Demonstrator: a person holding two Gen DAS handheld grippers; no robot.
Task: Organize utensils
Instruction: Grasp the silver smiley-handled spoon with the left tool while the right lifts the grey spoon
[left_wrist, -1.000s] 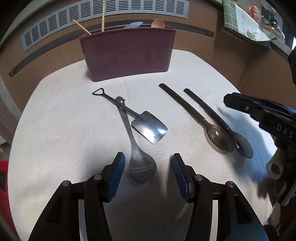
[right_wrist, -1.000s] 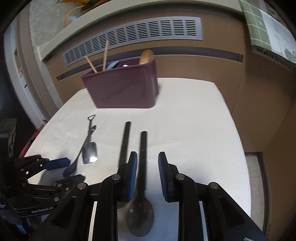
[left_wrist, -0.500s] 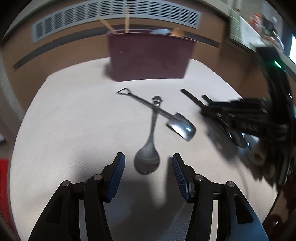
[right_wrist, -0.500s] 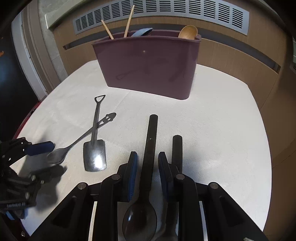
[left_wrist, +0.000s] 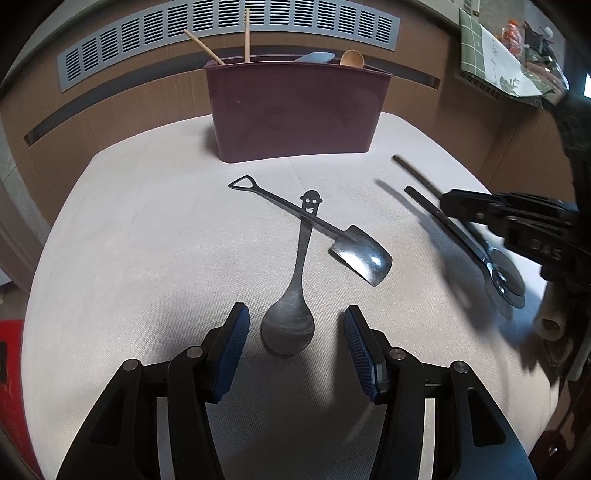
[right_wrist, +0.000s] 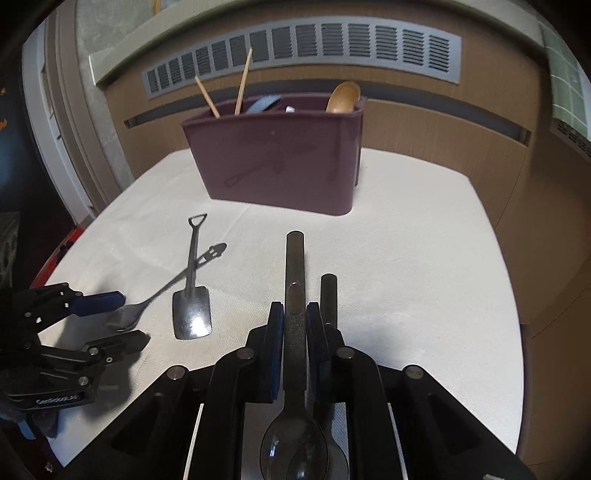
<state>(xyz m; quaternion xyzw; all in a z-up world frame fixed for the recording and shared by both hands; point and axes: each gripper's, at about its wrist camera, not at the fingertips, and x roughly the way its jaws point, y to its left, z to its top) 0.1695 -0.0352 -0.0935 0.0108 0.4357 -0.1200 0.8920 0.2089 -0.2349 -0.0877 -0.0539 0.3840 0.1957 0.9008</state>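
Right wrist view showed my right gripper (right_wrist: 295, 321) just closed on the dark spoon's (right_wrist: 294, 280) handle, apparently lifted, its twin (right_wrist: 328, 295) just beside. Left of it, my left gripper (left_wrist: 295, 339) stood open around the steel spoon's (left_wrist: 289, 325) bowl, untouched. Beyond stood the maroon caddy (right_wrist: 277, 162).

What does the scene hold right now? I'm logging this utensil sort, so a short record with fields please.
surface: white cloth
container: maroon utensil holder, already holding wooden sticks and spoons
loose metal pieces: smiley-handled spoon crossed under shovel-shaped spoon
left gripper: open, straddling the smiley spoon's bowl
right gripper: jaws just closing on dark spoon
second dark spoon: beside it
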